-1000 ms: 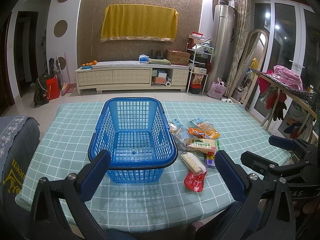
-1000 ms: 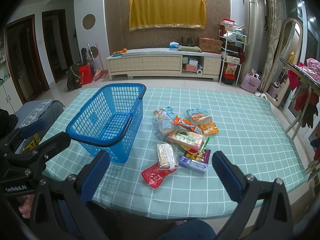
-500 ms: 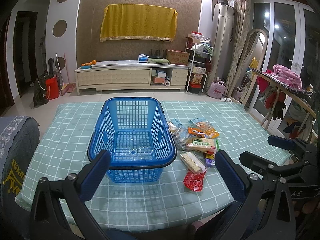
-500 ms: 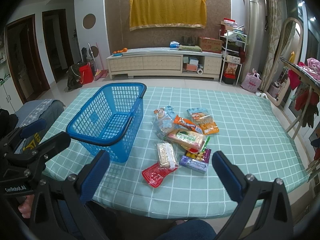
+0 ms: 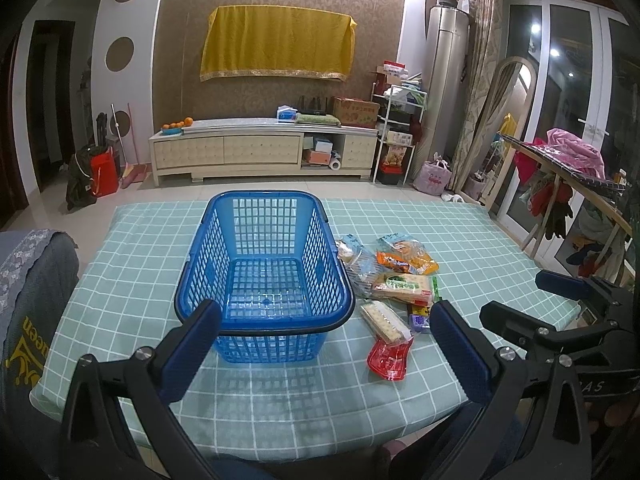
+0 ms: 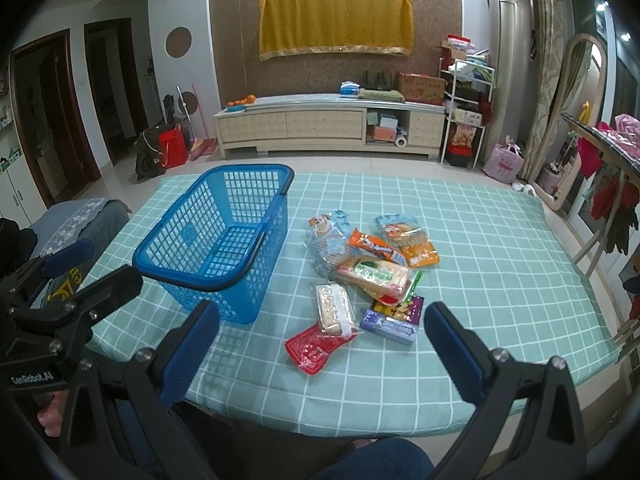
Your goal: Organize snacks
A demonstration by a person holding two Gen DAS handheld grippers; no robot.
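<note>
A living room at night: a yellow cloth [image 5: 278,44] hangs on the patterned brown far wall above a long cream cabinet [image 5: 264,152]. A tall standing air conditioner [image 5: 446,80] and glass doors [image 5: 560,100] line the right; dark doorways [image 6: 52,120] open left onto pale floor tiles [image 6: 120,176].

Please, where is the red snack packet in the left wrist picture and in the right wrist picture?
Left wrist: red packet lies lower right of centre, right of the blue basket.
Right wrist: red packet lies low, just left of centre, right of the blue basket.
Shared landmark: the cracker pack overlapping its far end.
</note>
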